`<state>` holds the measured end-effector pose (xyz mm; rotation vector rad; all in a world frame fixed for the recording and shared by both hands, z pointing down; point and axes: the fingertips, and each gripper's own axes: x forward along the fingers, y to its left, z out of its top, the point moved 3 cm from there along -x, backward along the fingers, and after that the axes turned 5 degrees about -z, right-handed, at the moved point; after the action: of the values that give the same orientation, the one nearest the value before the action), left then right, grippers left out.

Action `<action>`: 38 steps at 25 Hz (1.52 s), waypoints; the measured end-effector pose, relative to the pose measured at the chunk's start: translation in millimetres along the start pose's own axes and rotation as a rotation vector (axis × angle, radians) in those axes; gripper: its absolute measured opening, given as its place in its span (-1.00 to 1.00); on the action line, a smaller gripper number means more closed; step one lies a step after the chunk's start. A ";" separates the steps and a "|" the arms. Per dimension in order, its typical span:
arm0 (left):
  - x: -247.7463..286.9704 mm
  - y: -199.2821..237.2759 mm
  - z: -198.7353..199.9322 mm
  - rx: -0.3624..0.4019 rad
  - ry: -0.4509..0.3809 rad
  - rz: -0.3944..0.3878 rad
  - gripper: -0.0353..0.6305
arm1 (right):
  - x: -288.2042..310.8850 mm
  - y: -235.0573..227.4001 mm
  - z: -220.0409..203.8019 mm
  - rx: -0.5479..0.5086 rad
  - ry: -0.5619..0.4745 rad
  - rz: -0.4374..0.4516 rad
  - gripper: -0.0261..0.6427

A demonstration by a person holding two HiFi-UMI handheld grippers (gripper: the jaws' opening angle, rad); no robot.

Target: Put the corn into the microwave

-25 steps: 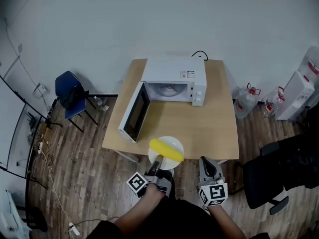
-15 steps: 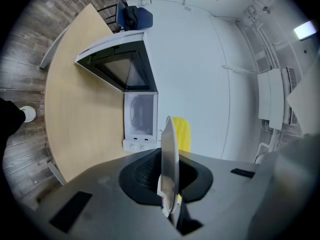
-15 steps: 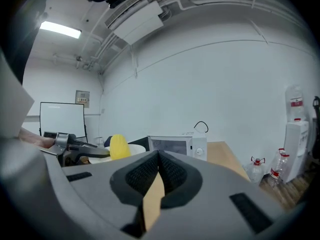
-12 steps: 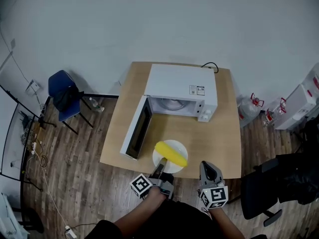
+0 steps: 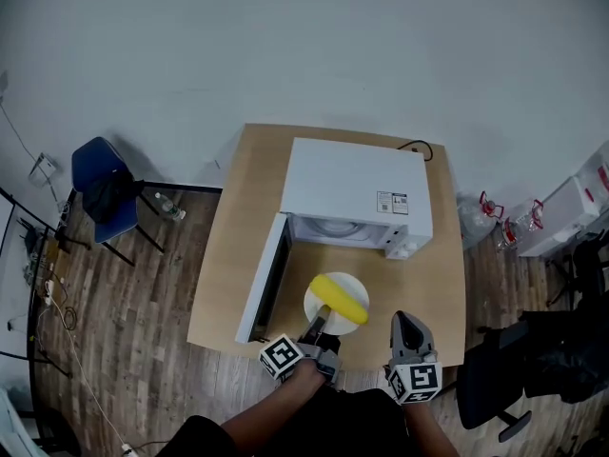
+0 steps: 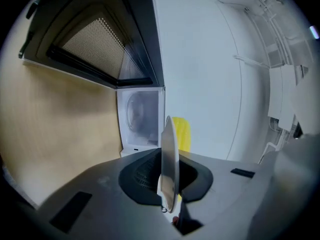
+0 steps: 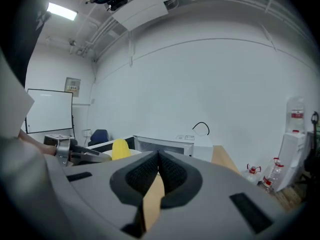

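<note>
Left claw (image 5: 321, 325) is clamped on the near rim of a round white plate (image 5: 343, 321). In the left gripper view the pads pinch the plate (image 6: 169, 169) edge-on, w/ nothing else btwn them. The yellow corn cob (image 5: 341, 296) lies across the plate, angled from back-left to front-right, & it shows past the rim in the left gripper view (image 6: 182, 134).

Plate & corn are over the front part of the light wooden table (image 5: 238, 255), just in front of the open mouth of the white box-shaped microwave (image 5: 352, 184) & not inside it. Can't tell if the plate touches the table top.

Microwave sits at the table's back edge, toward the right corner. Its dark-framed door (image 5: 266, 279) is swung out to the left & reaches toward the front edge; the glass turntable shows inside the cavity (image 6: 140, 124).

Right claw (image 5: 406, 320) is closed & empty: in the right gripper view the pads meet, w/ only table surface seen below them. It's at the table's front edge near the right corner, apart from the plate.

Off the table: blue chair (image 5: 100, 193) on the wood floor at left, black office chair (image 5: 533, 360) at right.
</note>
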<state>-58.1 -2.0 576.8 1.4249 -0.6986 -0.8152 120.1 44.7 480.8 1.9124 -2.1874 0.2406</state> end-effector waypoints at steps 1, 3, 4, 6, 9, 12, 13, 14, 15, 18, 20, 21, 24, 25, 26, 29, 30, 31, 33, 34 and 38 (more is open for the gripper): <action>6.1 2.8 1.6 -0.003 0.007 0.013 -0.83 | 6.7 -3.0 3.0 0.002 -0.004 -0.023 -0.74; 17.7 5.6 5.5 -0.016 0.011 0.022 -0.83 | 19.8 -6.5 7.5 0.026 -0.008 -0.055 -0.74; 22.5 6.6 7.1 -0.022 0.012 0.025 -0.83 | 25.4 -6.5 9.4 0.036 -0.007 -0.060 -0.74; 29.6 10.4 9.5 -0.024 0.018 0.029 -0.83 | 33.0 -3.9 11.7 0.039 -0.005 -0.056 -0.74; 41.3 19.9 16.0 -0.015 0.035 0.031 -0.83 | 41.6 -1.6 10.7 0.038 0.001 -0.054 -0.74; 52.5 30.7 21.8 -0.025 0.029 0.025 -0.83 | 48.5 -6.0 4.2 0.060 0.016 -0.063 -0.74; 56.2 34.4 24.0 -0.031 0.023 0.017 -0.83 | 52.2 -7.2 2.4 0.062 0.021 -0.063 -0.74; 60.4 37.6 26.4 -0.040 0.017 0.005 -0.83 | 56.7 -7.7 1.7 0.063 0.023 -0.062 -0.74; 65.0 40.2 28.8 -0.049 0.011 -0.011 -0.83 | 61.3 -7.6 2.2 0.064 0.023 -0.057 -0.74; 76.9 48.5 34.4 -0.059 -0.006 -0.022 -0.83 | 74.0 -7.8 8.1 0.061 0.011 -0.033 -0.74; 84.0 56.2 37.8 -0.050 -0.023 -0.006 -0.83 | 81.7 -11.2 10.4 0.063 0.004 -0.019 -0.74; 87.6 60.6 40.4 -0.046 -0.032 0.002 -0.83 | 85.6 -13.0 10.3 0.062 0.004 -0.013 -0.74; 100.0 78.8 54.2 -0.030 -0.055 0.035 -0.83 | 96.9 -16.1 5.4 0.070 0.024 0.008 -0.74; 105.1 85.6 58.9 -0.036 -0.062 0.045 -0.83 | 99.6 -17.0 4.6 0.078 0.031 0.015 -0.74; 110.3 91.6 62.9 -0.044 -0.068 0.053 -0.83 | 101.7 -18.0 4.8 0.085 0.035 0.022 -0.74; 124.3 105.5 72.8 -0.031 -0.078 0.072 -0.83 | 109.0 -20.8 2.3 0.086 0.046 0.044 -0.74; 128.4 109.3 75.9 -0.025 -0.085 0.077 -0.83 | 112.9 -21.9 -0.3 0.083 0.053 0.052 -0.74; 132.1 113.0 78.4 -0.021 -0.093 0.081 -0.83 | 117.2 -23.3 -3.0 0.080 0.061 0.059 -0.74; 138.5 120.4 82.2 -0.016 -0.111 0.090 -0.83 | 127.0 -26.6 -8.4 0.079 0.074 0.073 -0.74; 141.5 124.3 84.0 -0.010 -0.116 0.095 -0.83 | 132.3 -28.6 -11.9 0.081 0.082 0.080 -0.74; 149.9 139.5 90.5 -0.007 -0.146 0.125 -0.83 | 148.1 -35.6 -26.2 0.100 0.121 0.096 -0.74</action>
<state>-39.1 -180.3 710.8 1.3105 -0.8869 -0.8284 138.5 -94.3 545.8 1.7932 -2.2271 0.4773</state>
